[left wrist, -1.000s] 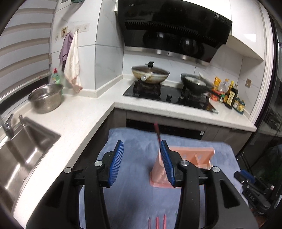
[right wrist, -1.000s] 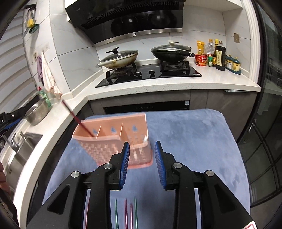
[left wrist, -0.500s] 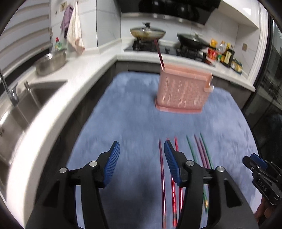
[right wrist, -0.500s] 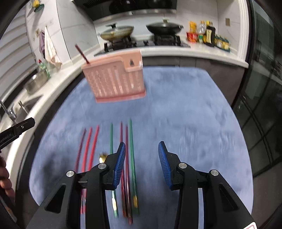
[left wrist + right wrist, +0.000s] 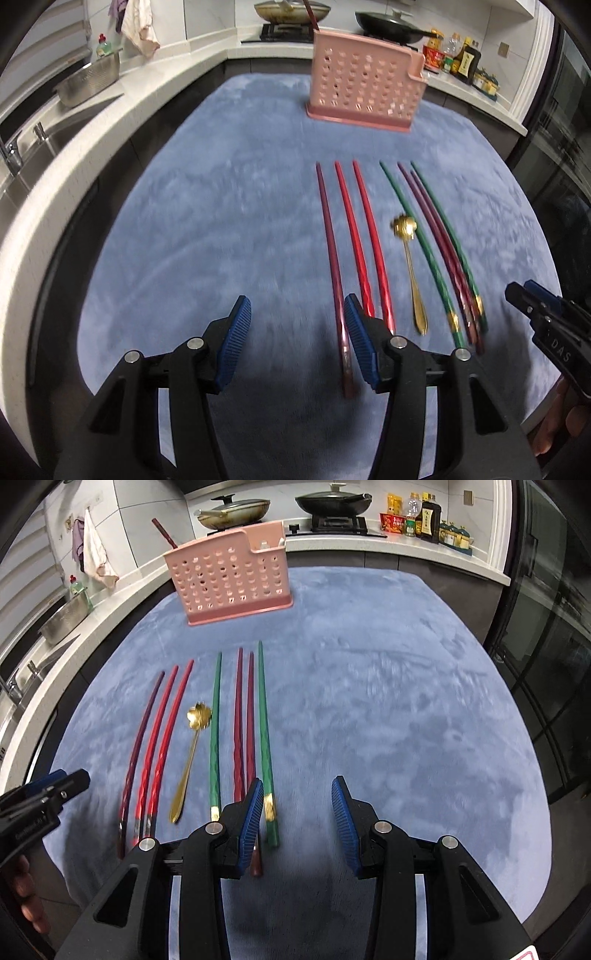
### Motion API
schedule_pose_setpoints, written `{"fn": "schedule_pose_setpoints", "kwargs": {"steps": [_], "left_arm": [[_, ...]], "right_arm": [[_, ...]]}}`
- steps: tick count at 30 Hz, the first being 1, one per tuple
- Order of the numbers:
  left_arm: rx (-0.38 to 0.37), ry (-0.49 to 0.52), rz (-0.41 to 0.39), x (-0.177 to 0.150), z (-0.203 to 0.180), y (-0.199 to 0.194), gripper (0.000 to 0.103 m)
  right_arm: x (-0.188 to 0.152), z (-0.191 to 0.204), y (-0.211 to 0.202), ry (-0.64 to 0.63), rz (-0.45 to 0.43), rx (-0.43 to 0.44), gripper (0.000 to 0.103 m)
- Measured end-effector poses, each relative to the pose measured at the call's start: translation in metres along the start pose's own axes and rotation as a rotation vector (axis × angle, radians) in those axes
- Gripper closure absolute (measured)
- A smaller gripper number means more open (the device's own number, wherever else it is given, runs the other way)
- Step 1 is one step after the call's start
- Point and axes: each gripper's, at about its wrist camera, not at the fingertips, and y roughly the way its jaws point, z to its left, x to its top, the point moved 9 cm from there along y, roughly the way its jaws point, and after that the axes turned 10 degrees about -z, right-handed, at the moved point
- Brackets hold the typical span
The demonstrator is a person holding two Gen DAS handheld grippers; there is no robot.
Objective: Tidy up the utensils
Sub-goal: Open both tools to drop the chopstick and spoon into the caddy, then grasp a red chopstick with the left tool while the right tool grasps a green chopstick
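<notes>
While seven chopsticks and a gold spoon (image 5: pixel 408 266) lie in a row on a blue cloth (image 5: pixel 221 221), a person's two hand-held grippers hang low over their near ends. The left gripper (image 5: pixel 295 343) stands roughly half open and empty, its jaws having just widened; the darkest, maroon chopstick (image 5: pixel 332 266) runs just inside its right pad. Beside that stick lie two red chopsticks (image 5: pixel 360 243), then the flower-bowled spoon, then a green chopstick (image 5: pixel 424 243), two dark red ones and another green. The right gripper (image 5: pixel 297 812) is parted somewhat less and grips nothing, its jaws also having just opened; the outermost green chopstick (image 5: pixel 265 731) ends beside its left pad, and the dark red pair (image 5: pixel 244 723) pass under that finger. At the cloth's far side stands a pink perforated utensil holder (image 5: pixel 231 579), upright, with one dark red chopstick (image 5: pixel 164 533) already leaning out of its left end.
</notes>
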Motion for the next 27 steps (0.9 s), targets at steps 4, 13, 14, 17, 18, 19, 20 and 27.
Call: {"fn": "schedule_pose_setpoints", "kwargs": {"steps": [4,13,14,17,18,19,20,27], "left_arm": [[-0.009,-0.004,0.022,-0.013,-0.003,0.004,0.053],[-0.023,0.008,0.041,-0.024,-0.009,0.005,0.053],[-0.024,0.007,0.042,-0.025,-0.009,0.005,0.053],[-0.026,0.006,0.048,-0.027,-0.01,0.006,0.053],[-0.028,0.006,0.051,-0.028,-0.01,0.006,0.053],[-0.03,0.005,0.053,-0.029,-0.011,0.006,0.053],[-0.032,0.006,0.056,-0.03,-0.011,0.007,0.053],[-0.038,0.001,0.086,-0.039,-0.013,0.013,0.054]], "right_arm": [[-0.007,0.002,0.003,-0.011,0.008,0.002,0.066],[-0.017,0.011,0.012,-0.029,0.031,0.018,0.082],[-0.018,0.012,0.013,-0.031,0.033,0.02,0.082],[-0.02,0.013,0.015,-0.035,0.04,0.022,0.089],[-0.021,0.013,0.016,-0.035,0.042,0.023,0.09],[-0.022,0.013,0.017,-0.034,0.044,0.025,0.09],[-0.022,0.014,0.017,-0.034,0.045,0.025,0.09],[-0.025,0.014,0.021,-0.032,0.051,0.027,0.091]]}}
